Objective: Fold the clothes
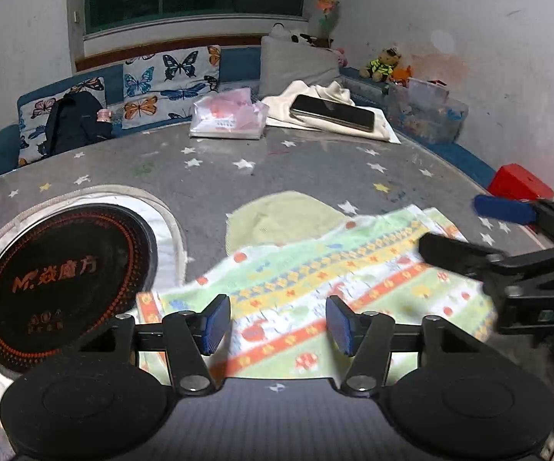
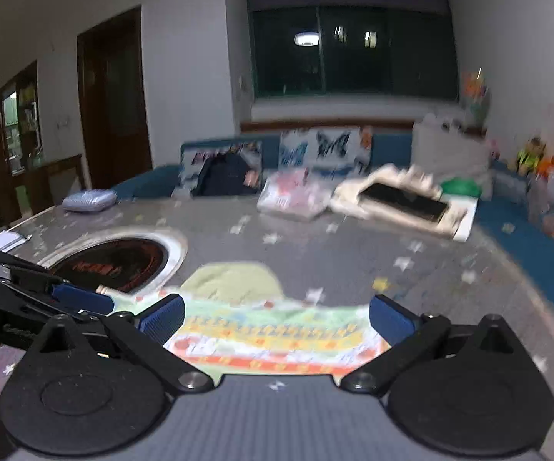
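Left gripper (image 1: 278,324) low over striped garment (image 1: 315,280), jaws spread, grasping nothing. Right gripper (image 2: 277,320) level beside it, jaws wide, empty.

The black left gripper with blue ribbed pads (image 1: 278,324) has its jaws spread apart, nothing between them. The matching black right gripper (image 2: 275,320) is spread wider, likewise holding nothing.
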`<control>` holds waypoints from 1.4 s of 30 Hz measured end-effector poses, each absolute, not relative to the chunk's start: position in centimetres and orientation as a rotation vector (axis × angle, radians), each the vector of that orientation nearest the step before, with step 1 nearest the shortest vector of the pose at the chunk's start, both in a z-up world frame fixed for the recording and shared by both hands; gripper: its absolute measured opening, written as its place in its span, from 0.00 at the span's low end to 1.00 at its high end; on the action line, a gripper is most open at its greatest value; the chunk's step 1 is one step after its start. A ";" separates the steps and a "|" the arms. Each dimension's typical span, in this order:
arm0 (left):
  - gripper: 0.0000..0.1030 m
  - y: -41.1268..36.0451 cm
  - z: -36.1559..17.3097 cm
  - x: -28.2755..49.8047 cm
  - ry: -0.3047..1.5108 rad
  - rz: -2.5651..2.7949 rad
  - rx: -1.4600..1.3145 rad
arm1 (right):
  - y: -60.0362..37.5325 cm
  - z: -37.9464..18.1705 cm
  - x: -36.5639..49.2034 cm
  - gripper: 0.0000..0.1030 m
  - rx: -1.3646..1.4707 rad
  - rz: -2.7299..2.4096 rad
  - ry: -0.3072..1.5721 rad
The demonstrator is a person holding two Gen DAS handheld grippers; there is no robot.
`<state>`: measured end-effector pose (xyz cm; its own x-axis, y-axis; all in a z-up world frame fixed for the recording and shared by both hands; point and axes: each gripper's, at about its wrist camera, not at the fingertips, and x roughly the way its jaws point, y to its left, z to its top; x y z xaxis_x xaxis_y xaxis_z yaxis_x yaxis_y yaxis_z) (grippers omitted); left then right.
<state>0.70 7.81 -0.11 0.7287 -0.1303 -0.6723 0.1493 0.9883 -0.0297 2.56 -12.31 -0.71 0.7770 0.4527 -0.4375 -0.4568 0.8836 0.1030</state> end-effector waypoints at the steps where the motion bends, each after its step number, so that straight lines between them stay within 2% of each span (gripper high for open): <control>1: 0.59 7.7 -0.2 0.4 0.739 -0.148 0.033 | -12.2 -0.9 2.8 1.00 0.002 0.502 0.494; 9: 0.62 7.5 -1.8 -1.4 0.767 -0.148 0.058 | -10.4 -2.9 3.0 1.00 -0.074 0.505 0.597; 13: 0.67 7.8 -2.1 -2.2 0.754 -0.143 0.062 | -10.5 -4.0 2.3 1.00 -0.121 0.501 0.634; 21: 0.73 9.4 -2.1 -3.3 0.759 -0.118 0.025 | -13.0 -4.2 0.3 1.00 -0.156 0.499 0.647; 31: 0.80 10.2 -1.7 -3.0 0.788 -0.054 -0.027 | -11.7 -3.0 0.4 1.00 -0.170 0.515 0.615; 36: 0.81 11.4 -1.8 -3.1 0.800 -0.007 -0.076 | -10.6 -4.0 0.9 1.00 -0.182 0.523 0.652; 42: 0.80 13.3 -2.2 -2.6 0.829 0.043 -0.146 | -10.2 -2.8 0.6 1.00 -0.190 0.553 0.634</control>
